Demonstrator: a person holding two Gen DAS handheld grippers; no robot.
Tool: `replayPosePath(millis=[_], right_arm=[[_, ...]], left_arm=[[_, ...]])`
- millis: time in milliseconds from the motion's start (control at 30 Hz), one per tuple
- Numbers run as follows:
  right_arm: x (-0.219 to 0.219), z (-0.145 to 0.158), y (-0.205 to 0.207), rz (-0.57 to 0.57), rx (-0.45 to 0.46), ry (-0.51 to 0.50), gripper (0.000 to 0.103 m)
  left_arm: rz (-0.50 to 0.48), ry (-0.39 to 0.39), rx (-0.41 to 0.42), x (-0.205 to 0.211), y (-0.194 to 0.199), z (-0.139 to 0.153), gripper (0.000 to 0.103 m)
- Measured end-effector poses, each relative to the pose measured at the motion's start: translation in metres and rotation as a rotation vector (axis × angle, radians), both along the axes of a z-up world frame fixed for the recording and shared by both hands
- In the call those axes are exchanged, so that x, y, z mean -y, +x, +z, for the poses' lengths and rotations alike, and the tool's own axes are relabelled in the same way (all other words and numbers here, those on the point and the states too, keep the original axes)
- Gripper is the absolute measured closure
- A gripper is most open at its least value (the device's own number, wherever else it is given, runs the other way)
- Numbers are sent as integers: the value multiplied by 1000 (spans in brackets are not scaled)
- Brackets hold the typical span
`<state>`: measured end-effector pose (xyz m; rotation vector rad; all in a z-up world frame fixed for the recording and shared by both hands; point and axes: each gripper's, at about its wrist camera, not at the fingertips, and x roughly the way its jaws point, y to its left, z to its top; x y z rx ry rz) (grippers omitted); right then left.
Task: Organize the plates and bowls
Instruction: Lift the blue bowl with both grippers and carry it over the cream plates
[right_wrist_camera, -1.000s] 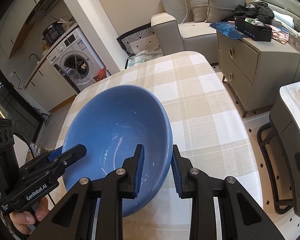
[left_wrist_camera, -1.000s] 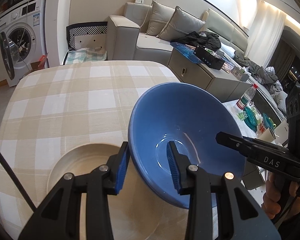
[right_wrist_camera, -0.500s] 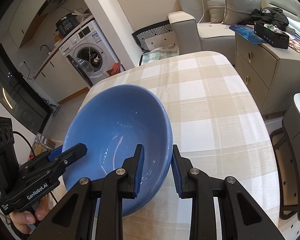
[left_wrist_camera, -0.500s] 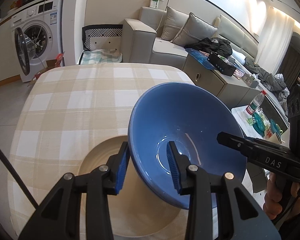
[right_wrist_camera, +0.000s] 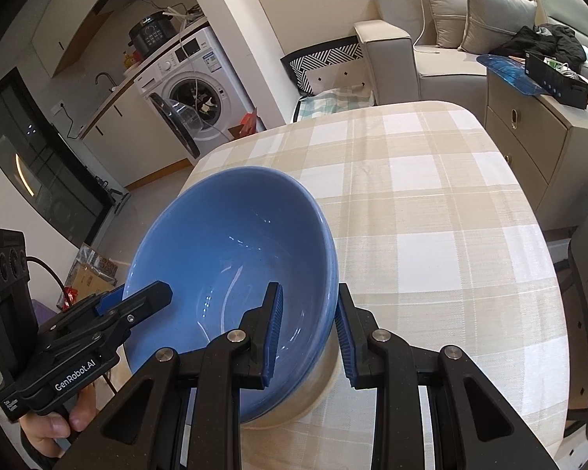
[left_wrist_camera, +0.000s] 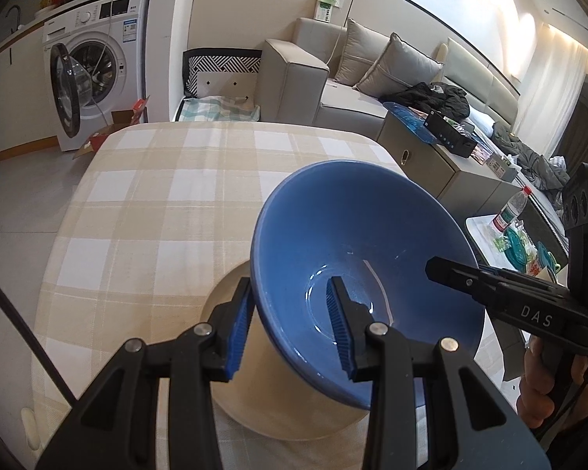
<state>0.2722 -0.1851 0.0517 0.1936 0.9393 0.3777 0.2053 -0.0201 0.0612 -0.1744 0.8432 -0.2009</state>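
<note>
Blue bowl (left_wrist_camera: 356, 274) hangs tilted above the cream plate (left_wrist_camera: 231, 372) on the checked tabletop (right_wrist_camera: 431, 203), the left gripper (left_wrist_camera: 290, 329) and right gripper (right_wrist_camera: 307, 333) each pinching its rim. I'd level it first, lower both sides together onto the plate, then let go.

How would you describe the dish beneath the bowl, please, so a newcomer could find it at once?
Start at the table with the beige-and-white checked cloth. At its near edge, both grippers hold a glossy blue ceramic bowl. Directly under that bowl is the round cream plate: pale, flat and matte, the only other dish in view.
</note>
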Motion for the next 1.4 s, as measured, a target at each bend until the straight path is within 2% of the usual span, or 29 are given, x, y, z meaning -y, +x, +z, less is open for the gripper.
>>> replayPosePath(millis=[967,1400], right_arm=[[-25,-42,5,64,-87,-1,76],[-27,-43,7,76,-82,-13,76]], left_arm=[[48,13,-77,-20,-12,-32,67],[54,14,-80,-22,-11,-36,67]])
